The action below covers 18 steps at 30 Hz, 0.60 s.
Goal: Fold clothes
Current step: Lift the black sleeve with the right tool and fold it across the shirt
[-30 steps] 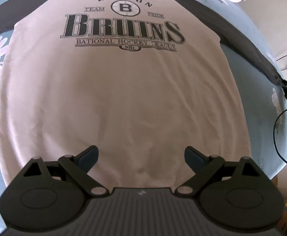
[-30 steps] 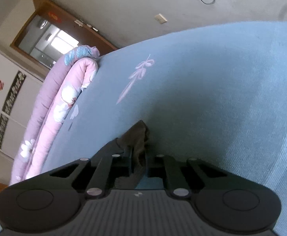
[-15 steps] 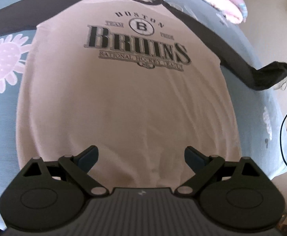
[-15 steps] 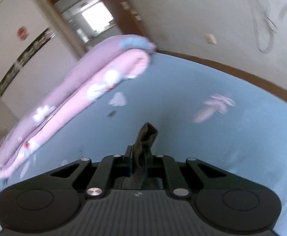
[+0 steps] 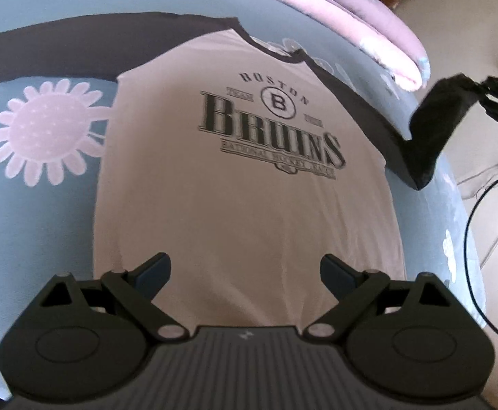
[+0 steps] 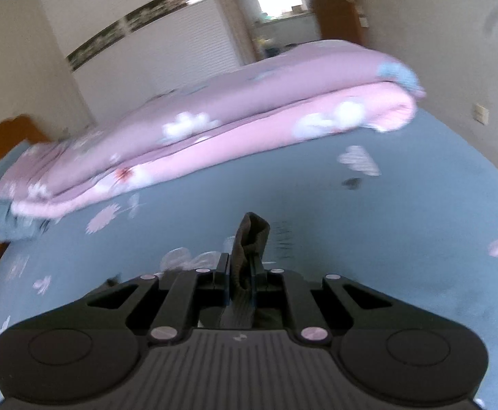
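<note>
bare sheet [image 5: 37, 212] L of shirt [image 5: 242, 205], quilt [image 6: 214, 126] blocks far edge

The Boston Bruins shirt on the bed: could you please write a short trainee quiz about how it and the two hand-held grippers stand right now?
1. True or false: the left hand-held gripper is shut on the shirt.
2. Multiple choice: the right hand-held gripper is clamped on A) the folded pink quilt, B) the dark sleeve cuff, C) nothing.
3. Short answer: which sleeve lies flat on the blue bedsheet?

Key
1. False: its jaws stand wide apart above the shirt's lower part.
2. B.
3. The dark sleeve on the picture's left in the left wrist view; the other is lifted off the bed.
</note>
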Each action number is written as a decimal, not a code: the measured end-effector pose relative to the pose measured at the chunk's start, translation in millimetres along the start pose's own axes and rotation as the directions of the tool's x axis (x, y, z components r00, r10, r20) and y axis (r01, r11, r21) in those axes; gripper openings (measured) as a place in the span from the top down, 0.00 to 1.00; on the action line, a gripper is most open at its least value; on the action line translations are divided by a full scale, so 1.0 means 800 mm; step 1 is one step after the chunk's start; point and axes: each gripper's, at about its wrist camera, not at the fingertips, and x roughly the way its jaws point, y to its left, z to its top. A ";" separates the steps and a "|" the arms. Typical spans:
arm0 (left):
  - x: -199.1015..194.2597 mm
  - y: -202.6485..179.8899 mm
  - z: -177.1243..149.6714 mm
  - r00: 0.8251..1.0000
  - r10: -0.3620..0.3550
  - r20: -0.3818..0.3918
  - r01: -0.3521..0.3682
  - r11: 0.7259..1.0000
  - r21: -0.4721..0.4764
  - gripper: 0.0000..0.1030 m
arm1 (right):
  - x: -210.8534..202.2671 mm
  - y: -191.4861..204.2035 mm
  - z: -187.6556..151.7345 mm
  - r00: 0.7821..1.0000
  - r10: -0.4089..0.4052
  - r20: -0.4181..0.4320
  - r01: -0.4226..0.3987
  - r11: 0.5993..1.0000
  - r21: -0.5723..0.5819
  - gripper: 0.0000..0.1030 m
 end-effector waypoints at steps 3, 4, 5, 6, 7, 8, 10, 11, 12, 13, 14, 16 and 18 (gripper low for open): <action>-0.007 0.015 -0.002 1.000 -0.008 0.014 0.008 1.000 -0.027 0.09 | 0.017 0.051 0.000 0.999 0.040 -0.021 -0.041 0.998 -0.044 0.88; -0.010 0.020 -0.003 1.000 -0.008 0.016 0.009 0.999 -0.032 0.09 | 0.023 0.068 -0.002 0.998 0.050 -0.029 -0.052 0.997 -0.064 0.88; -0.012 0.025 -0.004 1.000 -0.007 0.020 0.008 0.999 -0.039 0.09 | 0.028 0.086 -0.004 0.997 0.060 -0.037 -0.063 0.994 -0.084 0.88; -0.014 0.029 -0.005 1.000 -0.008 0.025 0.009 0.999 -0.047 0.09 | 0.033 0.103 -0.006 0.996 0.071 -0.045 -0.075 0.992 -0.104 0.88; -0.016 0.034 -0.005 1.000 -0.010 0.029 0.012 0.998 -0.055 0.09 | 0.039 0.120 -0.009 0.995 0.081 -0.053 -0.087 0.989 -0.123 0.88; -0.018 0.040 -0.006 0.999 -0.012 0.033 0.014 0.998 -0.066 0.09 | 0.044 0.136 -0.013 0.994 0.089 -0.060 -0.097 0.985 -0.141 0.88; -0.021 0.049 -0.006 0.999 -0.016 0.040 0.020 0.996 -0.083 0.09 | 0.058 0.166 -0.020 0.992 0.098 -0.083 -0.111 0.979 -0.170 0.88; -0.023 0.054 -0.006 0.999 -0.017 0.045 0.021 0.996 -0.090 0.09 | 0.065 0.181 -0.024 0.990 0.103 -0.096 -0.120 0.976 -0.184 0.88; -0.024 0.058 -0.007 0.999 -0.016 0.049 0.021 0.995 -0.097 0.09 | 0.073 0.194 -0.028 0.989 0.105 -0.106 -0.125 0.972 -0.197 0.88; -0.026 0.062 -0.007 0.998 -0.016 0.053 0.022 0.994 -0.104 0.09 | 0.080 0.208 -0.033 0.987 0.107 -0.117 -0.130 0.969 -0.212 0.88; -0.027 0.066 -0.007 0.998 -0.018 0.057 0.024 0.994 -0.110 0.09 | 0.088 0.221 -0.037 0.986 0.109 -0.129 -0.136 0.965 -0.226 0.88; -0.031 0.072 -0.008 0.998 -0.020 0.065 0.028 0.992 -0.120 0.09 | 0.103 0.245 -0.048 0.981 0.122 -0.150 -0.156 0.958 -0.240 0.88; -0.033 0.078 -0.009 0.997 -0.020 0.069 0.028 0.991 -0.128 0.09 | 0.117 0.268 -0.062 0.975 0.139 -0.176 -0.181 0.950 -0.253 0.88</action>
